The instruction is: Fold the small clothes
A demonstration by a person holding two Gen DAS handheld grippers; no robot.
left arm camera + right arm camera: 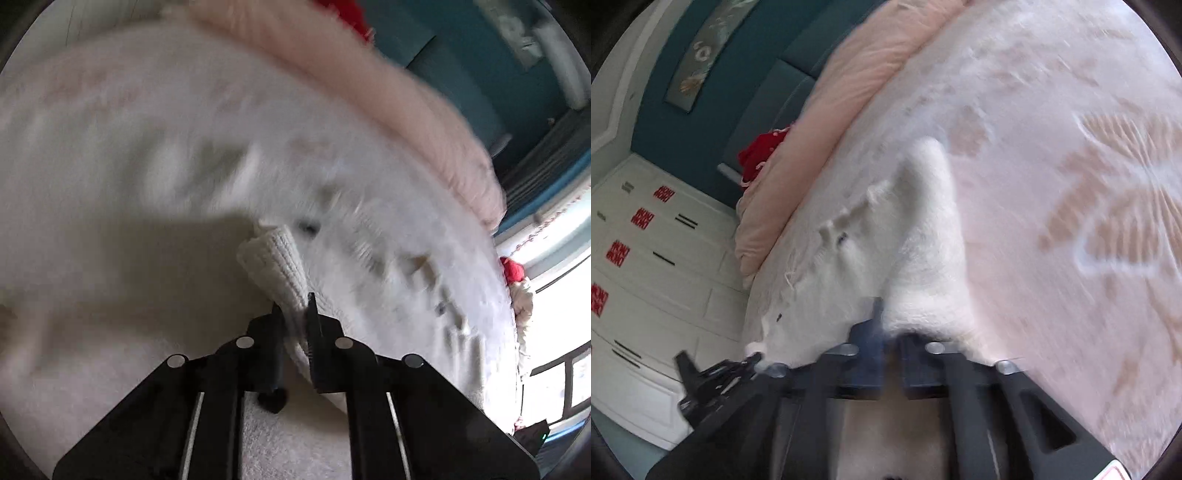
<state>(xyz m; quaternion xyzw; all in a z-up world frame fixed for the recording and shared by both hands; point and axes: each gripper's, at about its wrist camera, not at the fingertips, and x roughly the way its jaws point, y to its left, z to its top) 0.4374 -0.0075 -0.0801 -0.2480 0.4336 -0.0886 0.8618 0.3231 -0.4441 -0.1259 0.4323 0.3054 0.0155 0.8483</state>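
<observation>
Between the fingers of our left gripper (295, 314) sits a ribbed knit edge of the white sweater (273, 262), pinched tight, with the rest of the garment trailing ahead and to the right of the tips over the bed (110, 155). Our right gripper (890, 325) looks pressed onto another part of the sweater (923, 236), which rises just ahead of its tips in a soft fold; the view is blurred, so we judge this a grip rather than see it plainly. The left gripper also shows low and to the left of the right one, touching the same cloth. As we read it, the folding is underway but not finished: the sweater is lifted and bunched, not lying flat, and no neat folded shape shows. A pink quilt (827, 110) lies further ahead.
</observation>
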